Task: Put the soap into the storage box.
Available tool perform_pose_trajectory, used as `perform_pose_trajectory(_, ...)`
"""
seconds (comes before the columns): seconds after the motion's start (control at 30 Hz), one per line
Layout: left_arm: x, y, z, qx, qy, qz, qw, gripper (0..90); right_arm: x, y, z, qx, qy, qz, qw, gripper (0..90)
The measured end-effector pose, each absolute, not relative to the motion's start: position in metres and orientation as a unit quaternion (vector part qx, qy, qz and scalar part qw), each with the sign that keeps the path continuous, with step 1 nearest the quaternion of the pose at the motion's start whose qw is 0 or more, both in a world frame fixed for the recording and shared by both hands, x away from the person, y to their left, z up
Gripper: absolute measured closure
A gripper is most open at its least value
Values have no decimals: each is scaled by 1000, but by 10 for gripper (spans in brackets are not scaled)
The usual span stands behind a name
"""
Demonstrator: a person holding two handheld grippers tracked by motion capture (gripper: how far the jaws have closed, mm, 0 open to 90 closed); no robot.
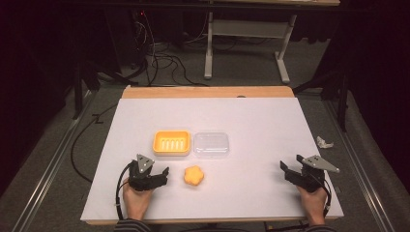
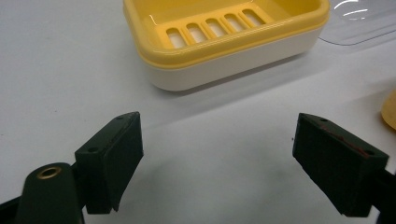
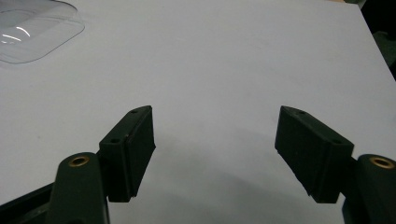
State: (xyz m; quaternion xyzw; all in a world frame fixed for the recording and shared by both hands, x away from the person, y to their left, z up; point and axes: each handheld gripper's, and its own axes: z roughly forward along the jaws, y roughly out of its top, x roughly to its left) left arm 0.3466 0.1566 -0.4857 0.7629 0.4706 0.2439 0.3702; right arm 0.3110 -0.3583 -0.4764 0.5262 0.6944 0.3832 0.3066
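I see a dim room with grey carpet, loose cables (image 1: 164, 60) and a white table frame (image 1: 246, 34) behind my white worktop (image 1: 251, 121). On it, the yellow soap dish (image 1: 171, 143) sits touching its clear lid (image 1: 211, 144). My left gripper (image 1: 162, 175) is spread wide, just beside the orange soap (image 1: 193, 176) below the dish. My right gripper (image 1: 286, 170), also spread, is well apart over bare worktop.

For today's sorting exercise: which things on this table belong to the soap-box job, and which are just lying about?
Belong:
- orange soap
- yellow soap dish
- clear lid
- left gripper, open
- right gripper, open

Lying about:
- crumpled paper
- floor cables
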Motion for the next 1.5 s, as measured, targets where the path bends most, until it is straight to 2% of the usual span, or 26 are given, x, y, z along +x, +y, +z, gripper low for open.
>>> perform_pose_trajectory(0.7, 346, 157, -485, 763, 468, 242, 373, 178, 311, -359, -476, 525, 693, 384, 310, 289)
perform_pose_trajectory(1.5, 338, 151, -470, 766, 447, 218, 408, 184, 311, -359, -476, 529, 691, 383, 309, 289)
